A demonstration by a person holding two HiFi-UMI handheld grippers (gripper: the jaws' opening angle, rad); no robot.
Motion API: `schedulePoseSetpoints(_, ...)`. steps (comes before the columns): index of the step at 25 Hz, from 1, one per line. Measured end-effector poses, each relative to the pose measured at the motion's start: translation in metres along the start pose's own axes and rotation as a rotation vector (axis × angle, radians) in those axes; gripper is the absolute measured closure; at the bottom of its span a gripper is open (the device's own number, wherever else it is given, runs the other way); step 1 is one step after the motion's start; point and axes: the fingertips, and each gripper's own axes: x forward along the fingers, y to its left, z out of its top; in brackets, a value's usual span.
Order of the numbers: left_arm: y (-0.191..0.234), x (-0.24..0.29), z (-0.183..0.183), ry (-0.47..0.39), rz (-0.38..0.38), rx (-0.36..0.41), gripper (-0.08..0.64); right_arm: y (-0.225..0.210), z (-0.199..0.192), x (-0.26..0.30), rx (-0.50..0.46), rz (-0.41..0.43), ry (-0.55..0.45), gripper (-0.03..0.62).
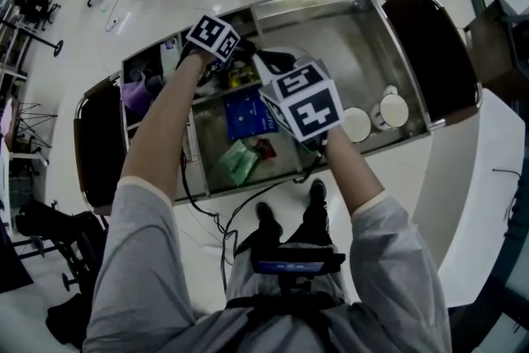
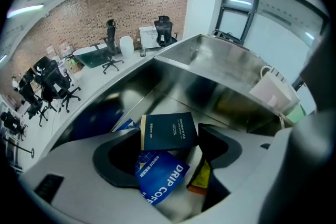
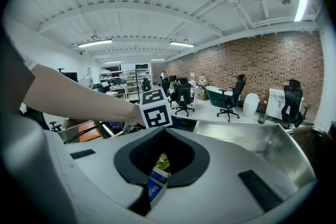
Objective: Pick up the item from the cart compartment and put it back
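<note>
The left tongs (image 2: 170, 136) stand open around a dark blue box (image 2: 169, 131), and I cannot see the pads pressing on it yet. The box, which I take for the item, lies in the cart (image 1: 331, 37), at lower centre of the left gripper view. It rests partly on a blue drip coffee packet (image 2: 163, 178), with a yellow packet (image 2: 201, 178) just beside.

If the tongs go too deep, they may also pinch the packet edge and lift both. A grip on the smooth covers near one corner could let the box swing or slip out. The right tongs (image 3: 163, 131) are closed and empty, hanging close above, so the two grippers could bump.
</note>
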Motion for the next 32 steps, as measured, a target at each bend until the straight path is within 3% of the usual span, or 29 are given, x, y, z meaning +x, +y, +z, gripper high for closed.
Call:
schedulePoseSetpoints(19, 0.007, -0.043, 0.018, -0.152, 0.047, -0.046, 0.219, 0.001, -0.004, -0.001, -0.002, -0.007, 0.01, 0.583)
schedulePoseSetpoints(32, -0.014, -0.122, 0.009, -0.405, 0.077, -0.119, 0.219, 0.018, -0.003, -0.016, -0.032, -0.005, 0.002, 0.583)
